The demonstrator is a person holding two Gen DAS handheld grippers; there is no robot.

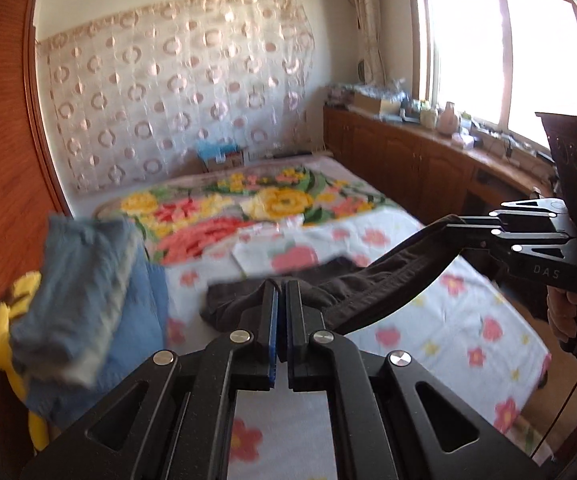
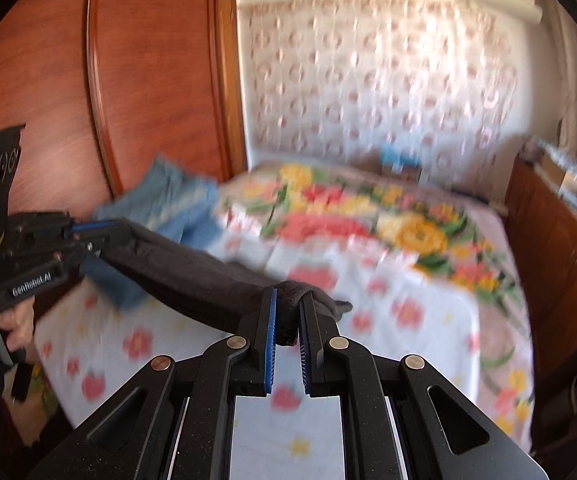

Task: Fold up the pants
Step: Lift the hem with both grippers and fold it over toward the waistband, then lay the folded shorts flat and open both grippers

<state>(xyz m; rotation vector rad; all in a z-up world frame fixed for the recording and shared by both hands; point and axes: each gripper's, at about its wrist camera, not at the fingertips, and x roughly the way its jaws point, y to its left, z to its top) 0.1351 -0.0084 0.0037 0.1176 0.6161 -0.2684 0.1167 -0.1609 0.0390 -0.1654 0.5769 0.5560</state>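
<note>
Left wrist view: one pair of dark pants point(image 1: 372, 284) stretched above the bed point(image 1: 448, 320) between two grippers. The left gripper point(image 1: 282, 292) jaws are clamped narrow on one end; the right gripper point(image 1: 464, 228) pinches the other. One blurred blue folded pile point(image 1: 84, 300) lies left.

Right wrist view: the right gripper point(image 2: 288, 312) jaws hold bunched pants point(image 2: 192, 276); the left gripper point(image 2: 108, 232) is partly cut off. Everything is motion-blurred.
</note>
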